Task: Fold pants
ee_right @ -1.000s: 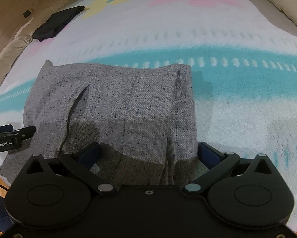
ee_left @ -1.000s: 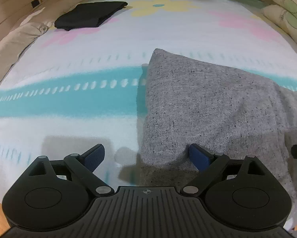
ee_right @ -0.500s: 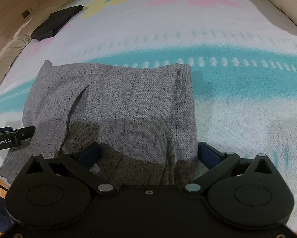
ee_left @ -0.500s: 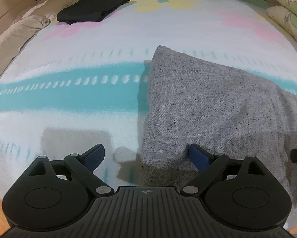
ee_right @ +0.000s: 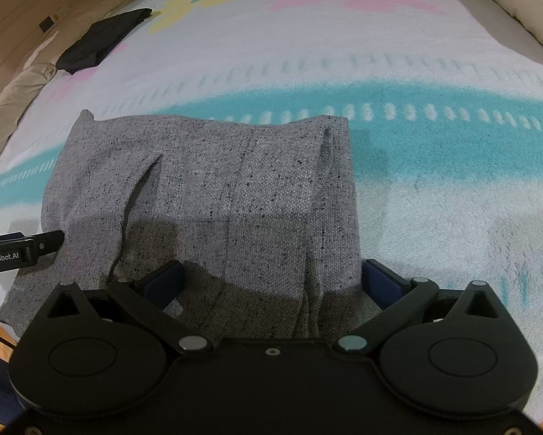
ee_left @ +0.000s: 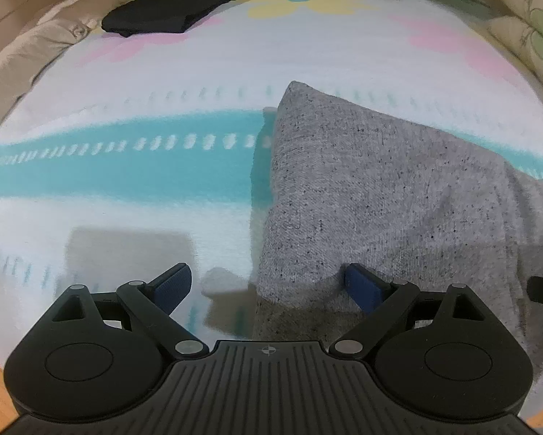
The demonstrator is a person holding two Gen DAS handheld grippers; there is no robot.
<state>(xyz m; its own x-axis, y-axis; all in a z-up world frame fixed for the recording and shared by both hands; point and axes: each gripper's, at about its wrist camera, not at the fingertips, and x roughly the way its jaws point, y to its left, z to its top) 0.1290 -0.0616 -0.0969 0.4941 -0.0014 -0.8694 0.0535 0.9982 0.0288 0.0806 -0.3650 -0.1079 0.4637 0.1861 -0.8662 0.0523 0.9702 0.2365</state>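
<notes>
Grey speckled pants [ee_left: 380, 195] lie folded into a compact block on the flowered blanket [ee_left: 126, 166]; in the right wrist view the pants [ee_right: 213, 188] fill the middle. My left gripper [ee_left: 267, 286] is open at the block's near left corner, with one blue pad [ee_left: 362, 286] against the cloth and the other over the blanket. My right gripper [ee_right: 271, 282] is open, its jaws straddling the near right part of the block. The other gripper's tip [ee_right: 46, 243] shows at the left edge of the right wrist view.
A folded black garment [ee_left: 169, 9] lies at the far left of the bed, also seen as the black garment [ee_right: 101, 40]. Pillows [ee_left: 529, 29] line the right side, and a cream duvet [ee_left: 21, 58] bunches on the left. Wooden floor shows at the near bed edge.
The left wrist view has tipped slightly, so the black garment sits higher in frame. The pants and right gripper have hardly moved; both grippers stay open.
</notes>
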